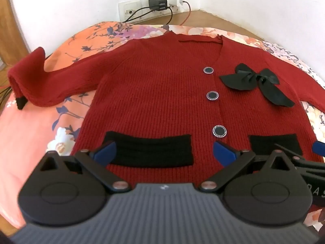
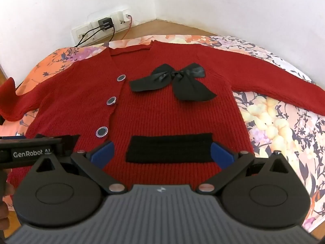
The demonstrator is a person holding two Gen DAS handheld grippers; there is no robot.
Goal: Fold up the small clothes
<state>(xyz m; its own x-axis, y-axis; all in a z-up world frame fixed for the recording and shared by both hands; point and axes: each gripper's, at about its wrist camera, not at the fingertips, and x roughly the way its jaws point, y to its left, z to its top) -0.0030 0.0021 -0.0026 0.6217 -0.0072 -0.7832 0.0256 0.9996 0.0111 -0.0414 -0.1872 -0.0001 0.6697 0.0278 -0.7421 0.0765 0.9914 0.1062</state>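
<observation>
Cardigan is dark red ribbed knit with black pocket bands, a black satin bow, a black cuff, and black buttons rimmed in silver. Bedsheet is peach-orange floral: navy branches, pale yellow, white and lilac blossoms. Gripper pads blue, bodies black and grey; wall white.

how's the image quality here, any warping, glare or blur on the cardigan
Left wrist view: heavy fisheye bowing, cardigan sharp, gripper body soft. Right wrist view: same bowing, soft daylight, sheen on the black bow, no harsh shadows, left edge blurry.
</observation>
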